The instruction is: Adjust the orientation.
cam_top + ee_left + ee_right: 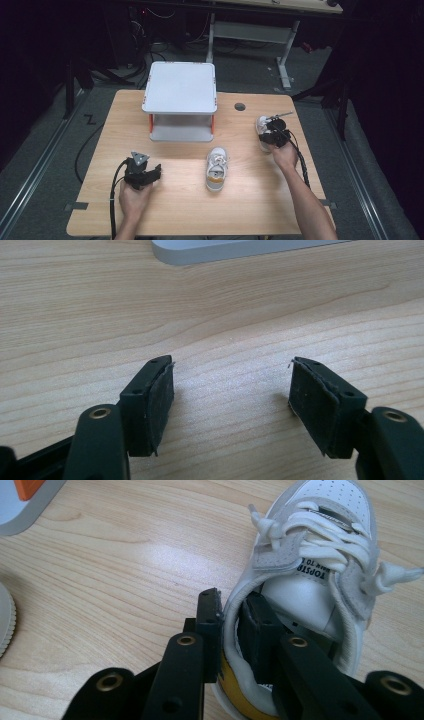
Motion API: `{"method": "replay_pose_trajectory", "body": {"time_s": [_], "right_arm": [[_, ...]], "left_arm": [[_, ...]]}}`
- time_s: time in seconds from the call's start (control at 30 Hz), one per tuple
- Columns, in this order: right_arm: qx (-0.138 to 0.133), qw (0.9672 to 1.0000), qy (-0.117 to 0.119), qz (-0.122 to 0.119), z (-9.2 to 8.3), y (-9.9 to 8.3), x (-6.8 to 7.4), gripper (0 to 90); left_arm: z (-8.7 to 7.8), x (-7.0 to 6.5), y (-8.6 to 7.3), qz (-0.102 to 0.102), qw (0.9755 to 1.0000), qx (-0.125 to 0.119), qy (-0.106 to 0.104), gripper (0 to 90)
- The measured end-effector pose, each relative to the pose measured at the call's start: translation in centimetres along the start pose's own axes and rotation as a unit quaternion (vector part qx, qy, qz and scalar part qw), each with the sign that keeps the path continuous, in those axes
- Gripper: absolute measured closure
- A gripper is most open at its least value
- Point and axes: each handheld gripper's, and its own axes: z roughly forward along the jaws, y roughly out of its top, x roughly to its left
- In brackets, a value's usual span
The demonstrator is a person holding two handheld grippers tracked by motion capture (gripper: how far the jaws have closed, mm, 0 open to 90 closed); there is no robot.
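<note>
- Currently the right gripper (230,625) is clamped on the collar wall of a white shoe (320,560): one jaw sits outside the wall, the other inside the opening, and the padded edge is pinched between them.
- That shoe stands on the wooden table (180,210) toward its right edge, near a small round hole (240,106) in the tabletop; in the high view the right gripper (274,137) covers its near end.
- Laces are white and tied; a yellow lining shows at the heel inside.
- Second shoe (217,168) lies near the table's middle, toe pointing away from the person, well apart from both grippers.
- Left gripper (230,405): jaws apart, nothing between the pads, bare wood under them. It rests at the table's near left (147,175).
- White two-level stand (180,90) with orange posts sits at the far side of the table.
</note>
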Motion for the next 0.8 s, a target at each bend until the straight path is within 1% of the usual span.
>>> {"method": "replay_pose_trajectory", "body": {"time_s": [0.13, 0.17, 0.3, 0.43, 0.47, 0.6, 0.8], "right_arm": [[-0.011, 0.9999, -0.002, -0.004, -0.2, -0.1, 0.1, 81.8], [-0.013, 0.9999, -0.003, -0.008, -0.3, -0.1, 0.1, 81.8], [-0.025, 0.9996, -0.008, -0.01, -0.8, -0.3, 0.1, 82.2], [-0.027, 0.9995, -0.007, -0.015, -1.5, -0.6, 0.0, 82.3], [-0.028, 0.9995, -0.007, -0.012, -1.6, -0.7, 0.0, 82.4], [-0.044, 0.999, 0.002, -0.007, -2.6, -1.4, -0.3, 82.3], [-0.052, 0.9985, 0.007, -0.012, -3.6, -2.2, -0.3, 82.2]], "left_arm": [[0.0, 0.0, 0.0, 0.002, 1.0, 0.002, 0.0, 34.4], [0.0, 0.0, 0.0, 0.001, 1.0, 0.001, 0.0, 34.4], [0.0, 0.1, 0.0, 0.001, 1.0, 0.001, -0.001, 34.0], [0.0, 0.1, 0.0, -0.001, 1.0, 0.002, -0.002, 33.9], [0.0, 0.1, 0.0, -0.001, 1.0, 0.001, -0.002, 33.9], [-0.1, 0.1, 0.0, -0.001, 1.0, 0.002, -0.003, 33.5], [-0.1, 0.1, 0.0, -0.002, 1.0, 0.001, -0.005, 33.2]]}}
